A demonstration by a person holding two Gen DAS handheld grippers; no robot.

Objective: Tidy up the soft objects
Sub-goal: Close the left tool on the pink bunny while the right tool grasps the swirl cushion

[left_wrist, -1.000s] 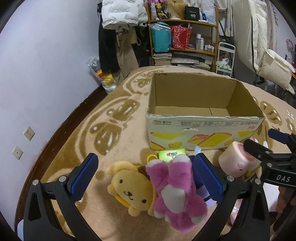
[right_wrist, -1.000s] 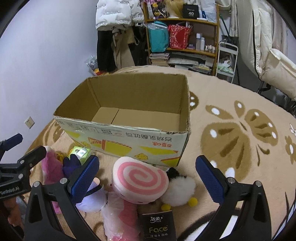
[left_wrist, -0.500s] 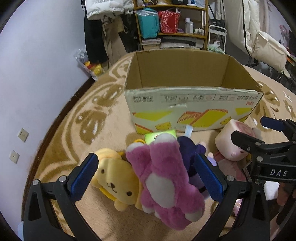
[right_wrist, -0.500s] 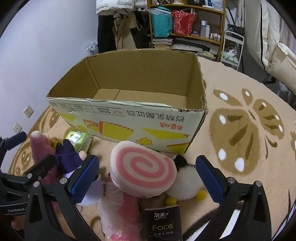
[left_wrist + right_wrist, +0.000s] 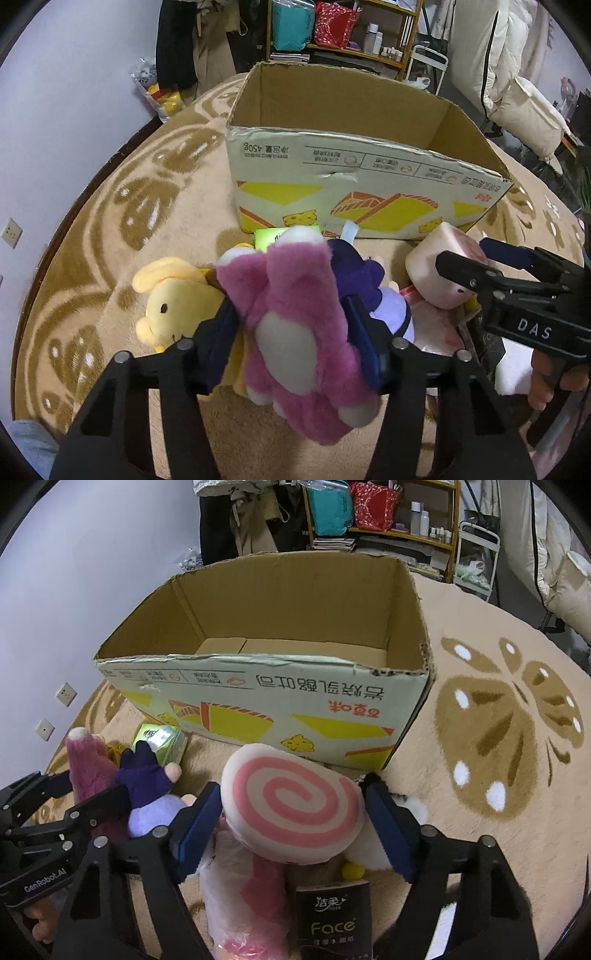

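An open cardboard box (image 5: 354, 173) stands on the carpet; it also shows in the right wrist view (image 5: 258, 686). My left gripper (image 5: 291, 332) is shut on a pink plush bear (image 5: 295, 317), which lies in the toy pile in front of the box. My right gripper (image 5: 291, 823) is shut on a pink-and-white swirl roll cushion (image 5: 291, 805), also seen in the left wrist view (image 5: 439, 273). A yellow plush dog (image 5: 173, 302) lies left of the bear. A purple plush doll (image 5: 151, 790) lies between the two grippers.
A green carton (image 5: 162, 738) lies against the box front. A black tissue pack (image 5: 334, 919), a pink-white bag (image 5: 251, 897) and a white pompom toy (image 5: 369, 853) lie under my right gripper. Shelves (image 5: 343, 40) and hanging clothes (image 5: 192, 44) stand behind; a wall (image 5: 55, 110) is at left.
Both grippers moved down toward the toy pile and closed. The left jaws closed on the pink bear, the right jaws closed on the swirl cushion.
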